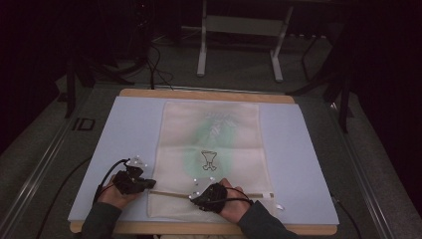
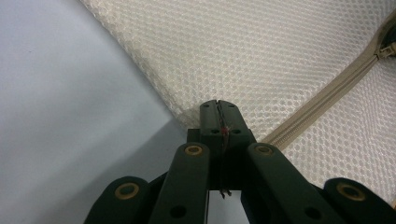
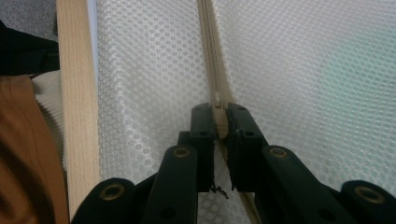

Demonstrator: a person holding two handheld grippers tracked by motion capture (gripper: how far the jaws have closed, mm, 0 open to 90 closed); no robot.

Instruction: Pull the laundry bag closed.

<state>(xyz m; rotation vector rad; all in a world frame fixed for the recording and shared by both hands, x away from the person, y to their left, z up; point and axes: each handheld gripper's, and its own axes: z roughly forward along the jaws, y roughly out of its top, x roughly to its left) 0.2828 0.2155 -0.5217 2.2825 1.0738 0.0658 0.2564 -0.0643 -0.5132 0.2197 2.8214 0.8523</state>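
From the high view, a cream mesh bag (image 1: 211, 149) lies flat along the middle of a pale blue mat (image 1: 124, 129) on the wooden table (image 1: 199, 93). A zipper (image 1: 174, 193) runs across the bag near its close end. The left tool (image 1: 149, 184) sits at the bag's left edge, right where the zipper starts. The right tool (image 1: 191, 197) rests on the zipper line around the middle of the bag's width. Bare mat lies open on both sides of the bag, wide to the left and to the right, and the far half of the bag has nothing on it.

In the left gripper view, the left tool (image 2: 217, 106) has its jaws pressed together, pinching the corner edge of the mesh bag (image 2: 261, 51). The zipper (image 2: 327, 91) runs off diagonally to the upper right, where the slider (image 2: 385, 49) shows at the frame's edge. Smooth mat (image 2: 60, 116) spreads to the left.

In the right gripper view, the right tool (image 3: 220, 111) is narrowed on the zipper pull (image 3: 218, 100), with the zipper (image 3: 209, 42) stretching straight ahead. The table's wooden edge (image 3: 77, 93) runs alongside on the left, close to the bag's border.
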